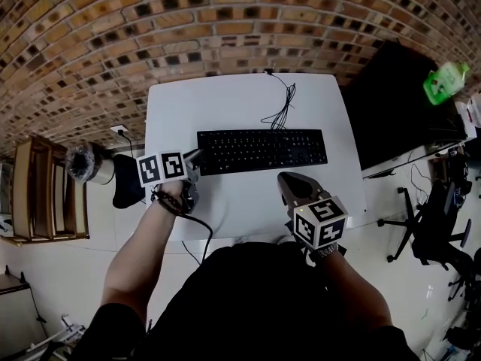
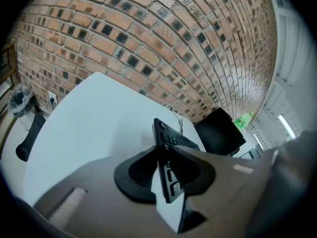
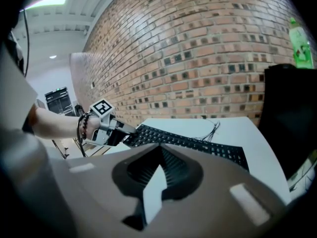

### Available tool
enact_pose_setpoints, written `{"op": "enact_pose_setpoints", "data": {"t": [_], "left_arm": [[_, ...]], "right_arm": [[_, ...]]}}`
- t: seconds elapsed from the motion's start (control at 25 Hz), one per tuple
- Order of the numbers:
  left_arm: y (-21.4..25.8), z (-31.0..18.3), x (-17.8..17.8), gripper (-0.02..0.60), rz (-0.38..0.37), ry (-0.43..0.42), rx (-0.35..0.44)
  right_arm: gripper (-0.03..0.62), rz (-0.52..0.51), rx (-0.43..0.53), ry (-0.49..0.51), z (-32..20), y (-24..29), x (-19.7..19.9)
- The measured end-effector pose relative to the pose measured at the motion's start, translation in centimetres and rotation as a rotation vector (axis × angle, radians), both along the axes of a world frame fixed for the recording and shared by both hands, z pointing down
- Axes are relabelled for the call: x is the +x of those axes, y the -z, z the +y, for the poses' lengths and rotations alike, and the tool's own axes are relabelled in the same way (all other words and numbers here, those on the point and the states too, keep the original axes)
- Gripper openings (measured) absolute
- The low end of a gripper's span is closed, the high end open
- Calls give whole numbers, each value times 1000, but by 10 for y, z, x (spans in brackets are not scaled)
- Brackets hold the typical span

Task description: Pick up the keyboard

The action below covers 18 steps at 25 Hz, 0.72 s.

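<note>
A black keyboard (image 1: 263, 150) lies across the white table (image 1: 225, 100), with its cable (image 1: 282, 104) running toward the far edge. My left gripper (image 1: 197, 156) is shut on the keyboard's left end. In the left gripper view the keyboard (image 2: 171, 185) stands edge-on between the jaws of that gripper (image 2: 166, 157), pressed from both sides. From the right gripper view the keyboard (image 3: 188, 142) looks tilted, its left end raised in the left gripper (image 3: 126, 130). My right gripper (image 1: 289, 180) hovers near the table's front edge, shut and holding nothing (image 3: 158, 157), short of the keyboard.
A black panel (image 1: 398, 104) stands right of the table with a green bottle (image 1: 445, 81) behind it. Also around: an office chair (image 1: 432, 224) at the right, and a lined bin (image 1: 83, 164) and wooden shelf (image 1: 45, 190) at the left. A brick wall closes the far side.
</note>
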State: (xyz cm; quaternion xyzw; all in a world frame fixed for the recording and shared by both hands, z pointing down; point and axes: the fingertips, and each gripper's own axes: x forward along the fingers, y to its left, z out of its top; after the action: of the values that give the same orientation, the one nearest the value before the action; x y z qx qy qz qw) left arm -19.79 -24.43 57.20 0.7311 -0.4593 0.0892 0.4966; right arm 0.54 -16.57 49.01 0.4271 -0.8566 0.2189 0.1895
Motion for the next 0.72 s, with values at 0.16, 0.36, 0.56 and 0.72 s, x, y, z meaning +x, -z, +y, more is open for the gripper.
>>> {"op": "enact_pose_setpoints", "data": {"t": [0.16, 0.36, 0.56, 0.72], "left_arm": [[4, 2, 4, 84, 2, 7, 6], [9, 4, 8, 83, 11, 31, 12], [11, 3, 9, 83, 9, 46, 13], [13, 4, 11, 83, 8, 47, 14]], "right_arm": [[9, 2, 1, -17, -3, -2, 11], [81, -36, -39, -39, -5, -10, 24], [138, -146, -139, -121, -8, -28, 44], [231, -422, -314, -253, -10, -61, 60]]}}
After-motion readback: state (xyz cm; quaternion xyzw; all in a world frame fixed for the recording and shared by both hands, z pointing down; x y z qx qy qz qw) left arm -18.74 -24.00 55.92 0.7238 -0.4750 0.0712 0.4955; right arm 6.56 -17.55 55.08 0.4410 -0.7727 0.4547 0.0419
